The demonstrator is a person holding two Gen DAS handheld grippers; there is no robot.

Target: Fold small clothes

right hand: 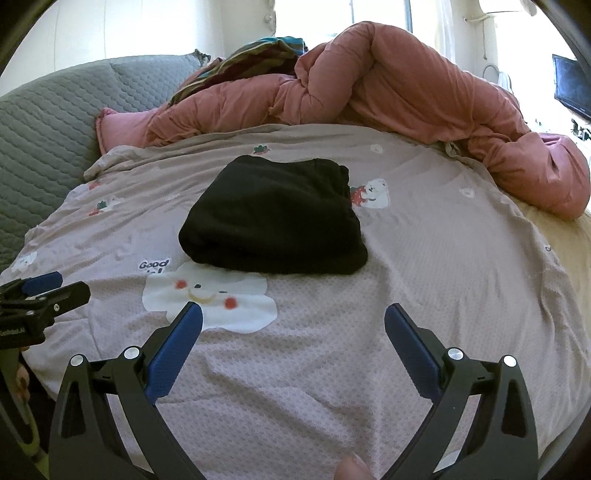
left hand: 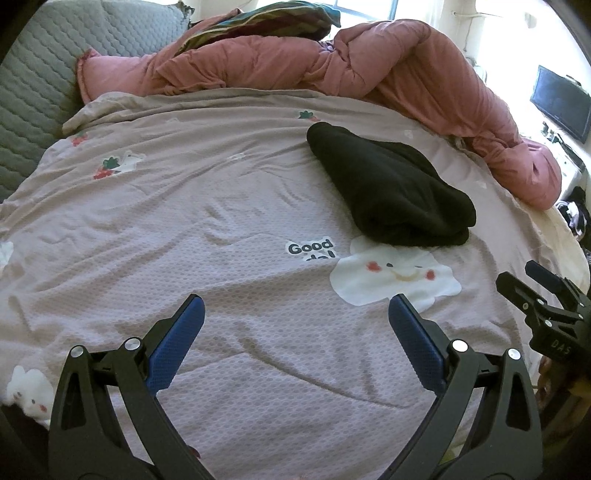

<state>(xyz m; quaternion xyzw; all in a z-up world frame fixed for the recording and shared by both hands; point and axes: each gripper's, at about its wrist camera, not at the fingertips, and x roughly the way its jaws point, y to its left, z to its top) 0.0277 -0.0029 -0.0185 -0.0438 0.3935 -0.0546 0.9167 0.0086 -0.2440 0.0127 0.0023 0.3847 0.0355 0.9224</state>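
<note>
Across the whole lower part of both views spreads a pale mauve quilt (left hand: 207,236) with a fine honeycomb weave, rumpled into shallow creases and printed with strawberries, small white animals, and a smiling white cloud (right hand: 210,295) beside the words "Good" in dark letters. On this quilt lies the black garment (right hand: 273,218), folded into a thick, rounded bundle; its near edge touches the top of the cloud print, and in the left wrist view it sits to the right of centre (left hand: 391,188). Behind it a pink duvet (right hand: 406,92) is heaped in loose rolls along the far side of the bed, with a striped cloth (left hand: 266,22) in dark and teal bands resting on top. A grey quilted headboard or cushion (left hand: 33,85) curves along the left. Bright window light washes out the back wall, and a dark flat screen (left hand: 561,103) hangs on the right. The left gripper (left hand: 295,325) hovers above bare quilt, well short of the garment, its blue-padded fingers spread wide with nothing between them. The right gripper (right hand: 293,328) is likewise spread wide and empty, hanging over the quilt near the cloud print, with the garment ahead and apart from it. Each gripper appears at the edge of the other's view.
</note>
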